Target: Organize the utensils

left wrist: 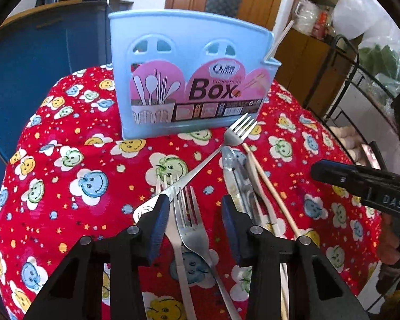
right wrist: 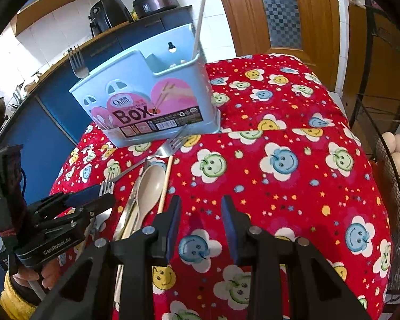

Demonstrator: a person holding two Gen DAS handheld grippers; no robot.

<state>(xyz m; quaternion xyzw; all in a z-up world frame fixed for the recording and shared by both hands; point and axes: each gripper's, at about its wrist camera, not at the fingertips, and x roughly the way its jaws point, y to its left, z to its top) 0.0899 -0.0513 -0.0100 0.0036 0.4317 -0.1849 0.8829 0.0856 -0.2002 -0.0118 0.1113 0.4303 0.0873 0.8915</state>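
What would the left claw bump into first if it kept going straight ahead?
Probably the fork lying between the left claw fingers, then the red cloth under it; depth is hard to judge.

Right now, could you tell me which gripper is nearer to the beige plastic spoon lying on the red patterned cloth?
Left. The left gripper hangs over the forks just beside the beige plastic spoon; the right gripper is over bare red patterned cloth, farther away.

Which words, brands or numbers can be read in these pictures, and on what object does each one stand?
"Box": large dark letters on the pink label of the blue utensil holder.
"DAS": raised letters on the body of the right gripper, seen in the left wrist view.
"GenRobot.AI": white print on the body of the left gripper, seen in the right wrist view.
The logo above "Box", the small print and the barcode digits are too blurred to read.
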